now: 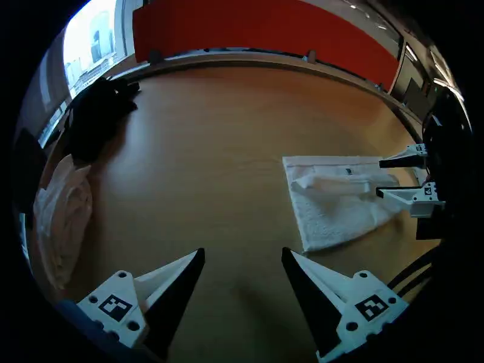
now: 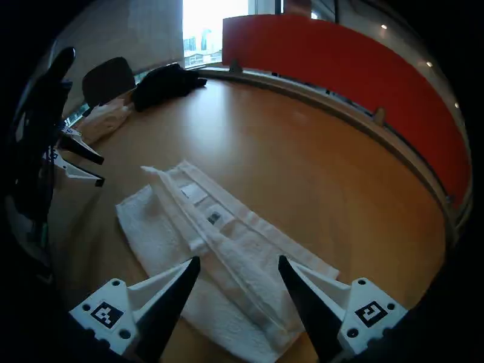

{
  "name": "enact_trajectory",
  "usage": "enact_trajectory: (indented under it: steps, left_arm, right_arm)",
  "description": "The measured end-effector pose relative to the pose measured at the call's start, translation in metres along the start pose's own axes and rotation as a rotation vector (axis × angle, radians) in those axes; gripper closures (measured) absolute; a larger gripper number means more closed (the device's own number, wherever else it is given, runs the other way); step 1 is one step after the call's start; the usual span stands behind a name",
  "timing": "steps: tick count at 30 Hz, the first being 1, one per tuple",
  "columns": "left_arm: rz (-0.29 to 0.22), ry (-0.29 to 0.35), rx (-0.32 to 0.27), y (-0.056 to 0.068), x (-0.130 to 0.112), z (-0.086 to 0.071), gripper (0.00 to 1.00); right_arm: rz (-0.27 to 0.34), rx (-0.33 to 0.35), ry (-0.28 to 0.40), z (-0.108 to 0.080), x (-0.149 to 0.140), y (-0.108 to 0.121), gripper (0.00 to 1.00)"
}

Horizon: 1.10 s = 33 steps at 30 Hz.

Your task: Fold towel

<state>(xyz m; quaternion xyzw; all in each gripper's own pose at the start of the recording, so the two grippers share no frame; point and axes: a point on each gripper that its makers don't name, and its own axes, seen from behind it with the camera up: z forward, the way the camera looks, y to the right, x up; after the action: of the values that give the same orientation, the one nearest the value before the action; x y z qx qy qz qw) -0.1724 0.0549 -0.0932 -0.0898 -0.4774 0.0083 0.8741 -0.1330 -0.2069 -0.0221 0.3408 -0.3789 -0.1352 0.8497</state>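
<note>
Orange-brown wood is making up the worktop (image 1: 212, 151), which is running back to a red panel (image 1: 260, 27) and, at the far left, a bright window (image 1: 91, 42). At the bottom of the left gripper view the left tool (image 1: 242, 254) is hovering with its two fingers standing wide apart, gripping nothing, and bare worktop is showing between them. The right tool (image 2: 239, 260) is spreading just as wide. In the right gripper view its fingertips are hanging over the near end of the white towel (image 2: 157, 242), one on each side of a raised folded ridge running down the middle of the cloth. Nothing is being pinched between them, and I cannot tell whether they are touching the fabric. The towel is lying flat on the worktop, partly folded lengthwise, with a small dark label (image 2: 213, 216) showing near its middle. Its long axis is running from the right tool away and to the left, towards the left tool at that view's left edge. In the left gripper view the towel is sitting right of centre, well apart from the left tool's fingers and stretching across towards the right tool. A black garment (image 1: 97, 115) and a heap of pale cloth (image 1: 60, 212) are resting near the window side, well apart from the towel.
</note>
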Motion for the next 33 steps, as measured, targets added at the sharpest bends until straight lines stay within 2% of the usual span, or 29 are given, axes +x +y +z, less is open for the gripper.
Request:
enact_trajectory:
  steps: [8,16,33]
  left_arm:
    - [-0.012,-0.009,0.01,-0.01,-0.01,-0.005,0.06]
    - [-0.024,-0.008,0.013,-0.013,-0.015,-0.009,0.06]
    - [-0.046,-0.003,0.02,-0.019,-0.023,-0.022,0.06]
  right_arm:
    - [-0.01,0.009,-0.008,0.008,0.001,-0.008,0.0]
    - [-0.016,0.002,-0.015,0.013,0.004,-0.005,0.0]
    - [-0.05,-0.033,-0.011,0.023,0.034,0.028,0.0]
